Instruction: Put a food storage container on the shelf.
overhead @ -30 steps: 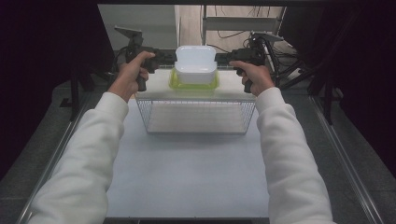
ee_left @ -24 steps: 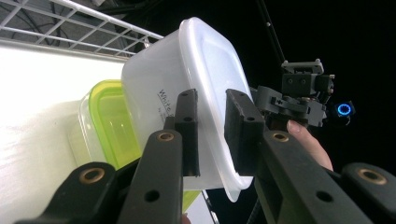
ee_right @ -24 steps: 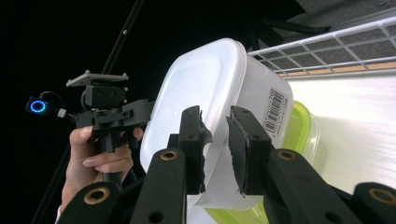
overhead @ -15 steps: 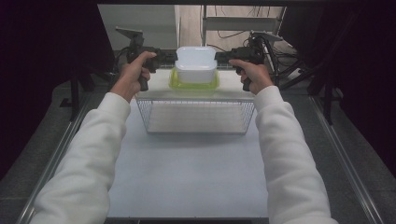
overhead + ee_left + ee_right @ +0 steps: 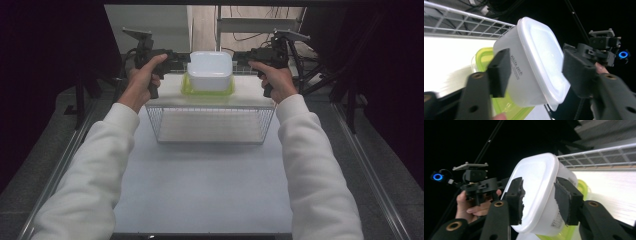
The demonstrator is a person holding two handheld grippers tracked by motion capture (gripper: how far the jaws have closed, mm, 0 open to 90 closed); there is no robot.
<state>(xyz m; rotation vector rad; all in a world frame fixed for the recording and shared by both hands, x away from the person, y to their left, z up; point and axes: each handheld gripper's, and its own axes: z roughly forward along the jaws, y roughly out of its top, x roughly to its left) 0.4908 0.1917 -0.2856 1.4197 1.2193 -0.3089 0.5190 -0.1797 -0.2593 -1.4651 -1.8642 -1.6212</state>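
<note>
Tabletop [image 5: 200, 190]: white, bare across the near half. At its far end stands a wire basket [image 5: 212, 125], upside down by the look of it, its flat top serving as a shelf.

On that top, centred, sits a lime-green container [image 5: 186, 89]. Stacked on it is the white plastic box [image 5: 210, 70], inverted, rim down, resting squarely.

Left gripper [image 5: 182, 60] flanks the box on the left. Its jaws have just been opening; in the left gripper view [image 5: 535, 72] one pad sits at the side wall by the printed label and the other stands clear beyond the base, so we log it as released, box between the jaws. Right gripper [image 5: 240, 57] on the right side has likewise been opening; in its own view [image 5: 539, 201] both pads [image 5: 517, 200] straddle the box edge with small gaps showing.

Handling, our judgement: thin-walled, empty, hence light; the walls would flex under squeeze; smooth plastic, likely slippery. Best hold is across the stiff edge at opposite sides, symmetric, with modest force.
</note>
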